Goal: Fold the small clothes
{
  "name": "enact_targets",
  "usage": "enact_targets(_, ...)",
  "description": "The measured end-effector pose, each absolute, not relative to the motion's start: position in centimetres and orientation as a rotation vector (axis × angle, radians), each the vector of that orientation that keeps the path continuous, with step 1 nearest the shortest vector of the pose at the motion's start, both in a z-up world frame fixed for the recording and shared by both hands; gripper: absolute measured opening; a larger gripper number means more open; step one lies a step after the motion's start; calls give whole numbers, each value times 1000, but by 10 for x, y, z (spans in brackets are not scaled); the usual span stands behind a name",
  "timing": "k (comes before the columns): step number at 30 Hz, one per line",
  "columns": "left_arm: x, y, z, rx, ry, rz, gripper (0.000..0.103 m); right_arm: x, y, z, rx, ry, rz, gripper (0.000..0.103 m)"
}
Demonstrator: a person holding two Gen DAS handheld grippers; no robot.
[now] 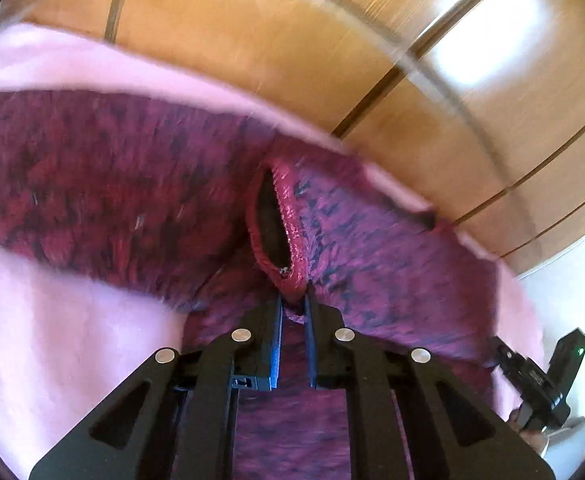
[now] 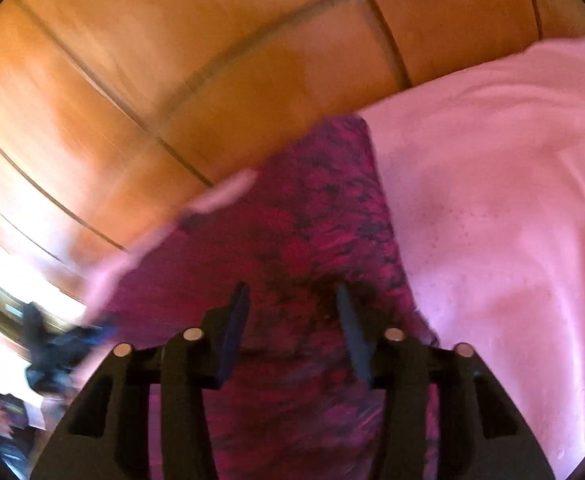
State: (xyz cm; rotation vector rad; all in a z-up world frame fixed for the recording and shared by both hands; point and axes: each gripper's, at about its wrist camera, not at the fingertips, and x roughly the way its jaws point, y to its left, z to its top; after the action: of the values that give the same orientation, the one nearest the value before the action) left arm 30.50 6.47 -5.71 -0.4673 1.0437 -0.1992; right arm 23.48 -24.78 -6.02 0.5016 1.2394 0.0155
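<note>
A small knitted garment (image 1: 104, 184), mottled magenta with dark flecks, lies over a pale pink cloth (image 1: 52, 340). My left gripper (image 1: 293, 300) is shut on the garment's ribbed red edge (image 1: 288, 216), beside a dark opening. In the right wrist view the same garment (image 2: 292, 248) spreads out under my right gripper (image 2: 292, 300), whose jaws stand apart over the knit with nothing pinched. The pink cloth (image 2: 492, 220) fills the right side there. The view is blurred by motion.
Orange-brown wooden panels (image 1: 292, 40) with dark seams fill the background in both views (image 2: 132, 80). The right gripper's black body (image 1: 540, 384) shows at the lower right of the left wrist view. A blurred dark shape (image 2: 52, 352) sits at the right wrist view's lower left.
</note>
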Motion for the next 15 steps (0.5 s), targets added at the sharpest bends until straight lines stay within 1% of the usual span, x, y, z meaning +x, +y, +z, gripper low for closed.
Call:
enact_targets(2, 305, 61, -60, -437, 1033, -196, 10, 231, -253, -65, 547, 1216, 9, 27)
enact_targets(5, 297, 64, -41, -480, 978, -215, 10, 234, -260, -49, 548, 1227, 15, 28)
enact_targets(7, 294, 67, -23, -485, 910, -214, 13, 239, -259, -35, 537, 1188, 21, 40)
enact_targets(8, 292, 69, -15, -482, 879, -211, 13, 241, -259, -27, 528, 1161, 24, 50)
enact_targets(9, 292, 67, -5, -477, 841, -215, 13, 247, -256, -20, 523, 1144, 38, 52)
enact_targets(12, 297, 60, 6, -428, 813, -184, 13, 271, -241, -17, 467, 1140, 55, 54)
enact_targets(15, 305, 59, -1, -426, 841, -118, 13, 294, -232, -37, 427, 1186, 34, 55)
